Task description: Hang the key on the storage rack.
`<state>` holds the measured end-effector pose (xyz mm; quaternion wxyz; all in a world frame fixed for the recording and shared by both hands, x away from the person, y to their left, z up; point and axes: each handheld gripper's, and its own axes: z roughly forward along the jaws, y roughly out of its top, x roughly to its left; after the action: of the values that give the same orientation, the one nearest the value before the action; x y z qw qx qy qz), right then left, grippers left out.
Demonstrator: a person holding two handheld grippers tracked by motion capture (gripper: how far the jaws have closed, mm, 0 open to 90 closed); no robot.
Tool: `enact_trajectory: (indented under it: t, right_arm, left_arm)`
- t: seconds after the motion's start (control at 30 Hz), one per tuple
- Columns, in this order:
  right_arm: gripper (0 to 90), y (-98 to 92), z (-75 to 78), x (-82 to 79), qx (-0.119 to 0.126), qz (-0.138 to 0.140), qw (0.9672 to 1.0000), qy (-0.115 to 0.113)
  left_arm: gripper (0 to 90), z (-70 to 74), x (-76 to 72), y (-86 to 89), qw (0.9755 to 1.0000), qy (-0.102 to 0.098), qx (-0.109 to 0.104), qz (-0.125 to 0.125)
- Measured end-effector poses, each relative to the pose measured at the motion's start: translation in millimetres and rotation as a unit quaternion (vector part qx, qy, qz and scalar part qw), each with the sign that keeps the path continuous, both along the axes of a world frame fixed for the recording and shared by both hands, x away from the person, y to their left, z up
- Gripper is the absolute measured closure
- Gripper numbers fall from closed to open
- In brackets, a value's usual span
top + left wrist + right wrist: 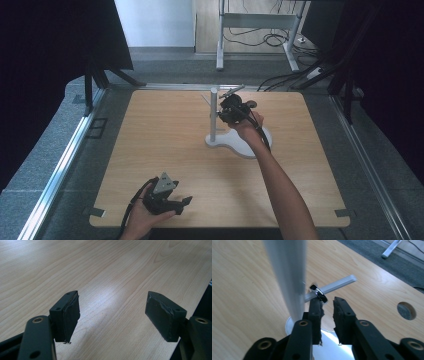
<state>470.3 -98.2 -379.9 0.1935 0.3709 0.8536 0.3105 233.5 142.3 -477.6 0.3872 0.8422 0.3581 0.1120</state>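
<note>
A white stand with a flat base point(245, 145) and an upright pole point(213, 112) is set at the table's middle back. In the right gripper view, a thin peg point(337, 283) sticks out sideways from the pole point(289, 277). On that peg hangs a shiny metal ring point(319, 293). My right gripper point(328, 302) is just under the peg, its jaws a narrow gap apart, and the ring sits at the tip of one jaw rather than between them. In the high view this gripper point(231, 107) is right beside the pole top. My left gripper point(112, 312) is open wide with nothing in it, low over the table's near edge point(187, 200).
The wooden table point(165, 135) has a round hole point(406, 310) near its far side. Grey carpet, metal rails and dark curtains surround it. A metal frame leg and cables point(260, 37) lie on the floor beyond.
</note>
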Motion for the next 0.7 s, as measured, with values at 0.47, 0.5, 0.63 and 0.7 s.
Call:
enact_trajectory:
  t: [0.47, 0.5, 0.63, 0.7]
  right_arm:
    - [59.0, -16.9, 2.9, -26.4, 0.009, 0.012, 0.9999, -0.007]
    - [58.4, -20.6, 2.6, -29.2, 0.015, 0.013, 0.9998, -0.007]
    - [57.4, -30.0, 1.4, -36.7, 0.033, 0.010, 0.9994, -0.004]
    - [56.5, -39.6, -0.2, -44.9, 0.048, 0.012, 0.9987, -0.006]
  left_arm:
    - [28.2, -3.6, -0.2, -5.3, 1.0000, 0.003, 0.005, -0.006]
    - [28.2, -3.8, -0.1, -5.7, 1.0000, 0.003, 0.005, -0.006]
    - [28.2, -4.1, -0.4, -6.6, 0.9999, 0.004, 0.008, -0.007]
    - [28.2, -4.4, 0.0, -6.5, 0.9999, 0.004, 0.010, -0.008]
